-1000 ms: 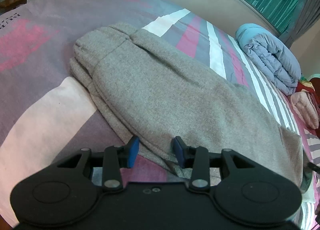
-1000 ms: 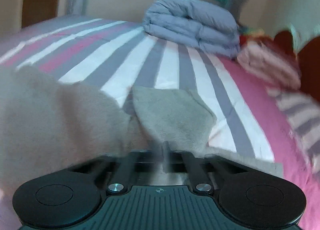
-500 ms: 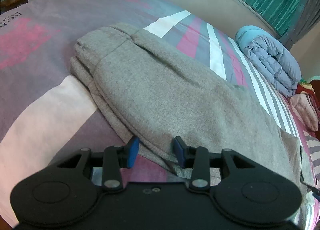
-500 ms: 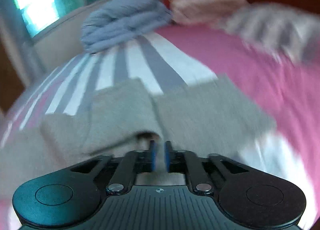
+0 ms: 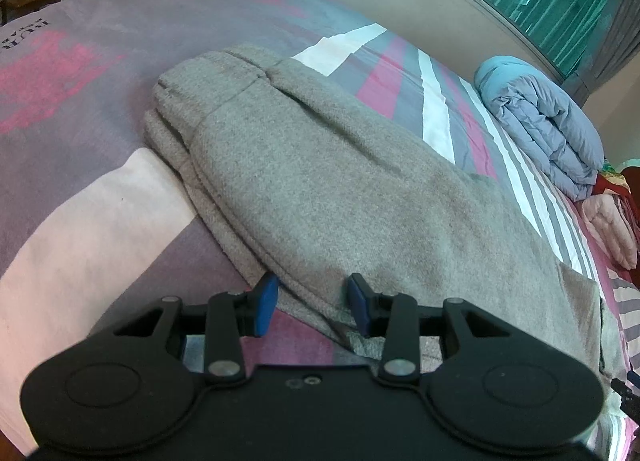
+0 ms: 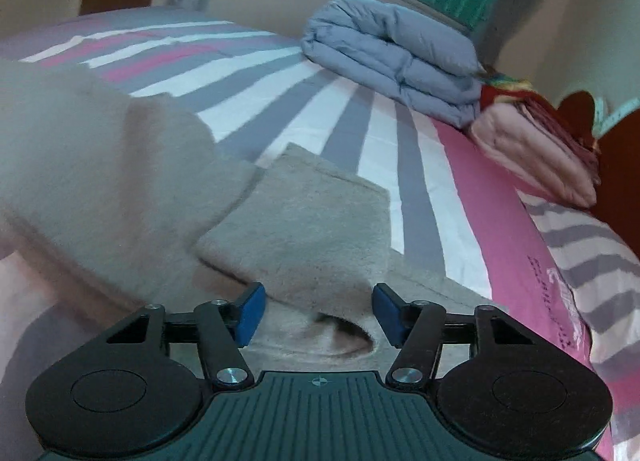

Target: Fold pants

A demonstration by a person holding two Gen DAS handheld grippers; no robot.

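The right gripper (image 6: 318,313) is no longer pinching anything: a second ago its blue pads were pressed together on the grey cloth, and now its jaws have just been opening and are standing wide, with a loose fold of the pants (image 6: 304,229) lying between them but not squeezed. That reads as a release, so the end of the pants that it was carrying is now lying down on the bed (image 6: 472,197), doubled over itself near the gripper. I am judging that one fold is being finished here and that the hand is getting free for the next grab.

The left gripper (image 5: 312,303) is sitting where it was, its jaws partly open at the same narrow gap as before, straddling the near edge of the pants (image 5: 340,181); the cloth is passing between the pads, but they are not clamping it as far as the view shows. The pants are lying long across the striped bed (image 5: 100,221), both legs stacked, waistband at the far left end.

There are no containers in view, no basket, box or drawer. Beyond the pants a folded blue-grey quilt (image 6: 392,57) and a folded pink blanket (image 6: 532,153) are resting straight on the bed, well apart from the pants
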